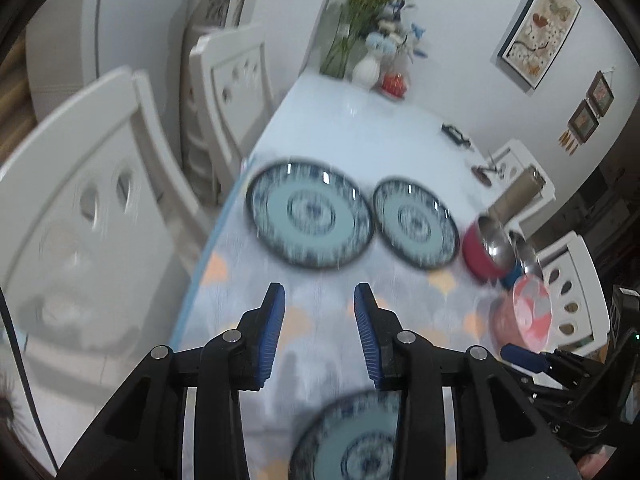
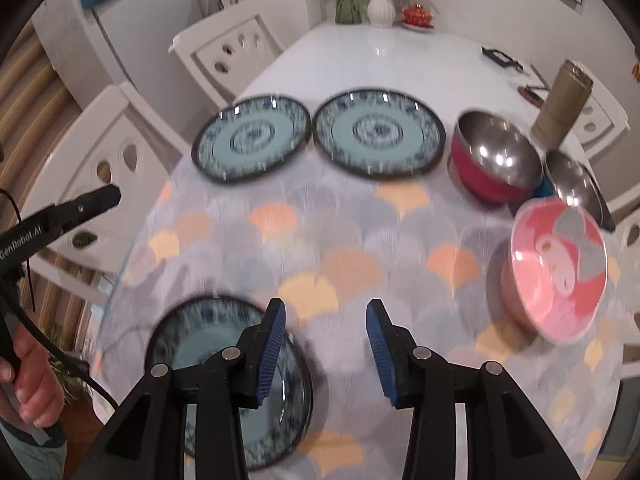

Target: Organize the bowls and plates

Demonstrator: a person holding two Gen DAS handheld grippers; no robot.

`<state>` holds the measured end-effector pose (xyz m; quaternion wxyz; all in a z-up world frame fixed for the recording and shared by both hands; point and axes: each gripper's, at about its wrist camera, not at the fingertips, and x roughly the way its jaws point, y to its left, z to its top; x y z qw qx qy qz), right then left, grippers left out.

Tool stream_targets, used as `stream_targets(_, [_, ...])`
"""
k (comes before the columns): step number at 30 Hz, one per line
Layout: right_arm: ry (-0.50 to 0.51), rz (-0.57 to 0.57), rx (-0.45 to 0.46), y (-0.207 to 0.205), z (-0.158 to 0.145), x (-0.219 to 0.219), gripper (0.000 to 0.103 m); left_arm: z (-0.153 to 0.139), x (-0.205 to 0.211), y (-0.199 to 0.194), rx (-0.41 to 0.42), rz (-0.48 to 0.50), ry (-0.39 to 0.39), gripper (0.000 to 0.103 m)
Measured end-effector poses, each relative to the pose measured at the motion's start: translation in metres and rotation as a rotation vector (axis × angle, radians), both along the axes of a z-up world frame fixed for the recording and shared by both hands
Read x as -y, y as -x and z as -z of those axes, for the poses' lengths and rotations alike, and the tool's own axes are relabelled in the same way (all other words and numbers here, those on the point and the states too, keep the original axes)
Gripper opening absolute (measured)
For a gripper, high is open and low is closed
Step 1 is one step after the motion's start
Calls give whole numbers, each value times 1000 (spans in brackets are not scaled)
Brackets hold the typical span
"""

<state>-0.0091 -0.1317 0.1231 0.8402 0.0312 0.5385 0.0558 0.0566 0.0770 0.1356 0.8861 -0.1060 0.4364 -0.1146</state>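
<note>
Two blue patterned plates lie side by side on the mat, the left plate (image 2: 252,136) (image 1: 310,212) and the right plate (image 2: 380,134) (image 1: 416,224). A third blue plate (image 2: 224,376) (image 1: 352,440) lies near the front edge. A red steel bowl (image 2: 492,160) (image 1: 484,252), a blue steel bowl (image 2: 572,184) and a pink bowl (image 2: 560,276) (image 1: 528,312) stand at the right. My left gripper (image 1: 320,316) is open and empty above the mat. My right gripper (image 2: 326,332) is open and empty, just right of the near plate.
A patterned mat (image 2: 320,240) covers the near part of the white table (image 2: 380,56). A tan cylinder (image 2: 560,100) stands behind the bowls. A vase with flowers (image 2: 380,4) stands at the far end. White chairs (image 2: 224,48) line the left side.
</note>
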Motion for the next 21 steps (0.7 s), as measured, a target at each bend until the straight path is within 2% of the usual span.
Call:
stream_targets(3, [-14,-7,25,-24,-6,-2,43,-3,-2,-28,8,-6,-14,34])
stream_targets(7, [-44,-16,33,-59,-4,-5,43,9,-6,-63,-20,-21,-21,35])
stream_targets(13, [-93,-15,-14,-99,18,-10,43,32,-6,-106,-58,-17,-51,35])
stream_targets(21, [-128,22,-56,-129,42,-10,43,50,2,-146,-72,23,-87,35])
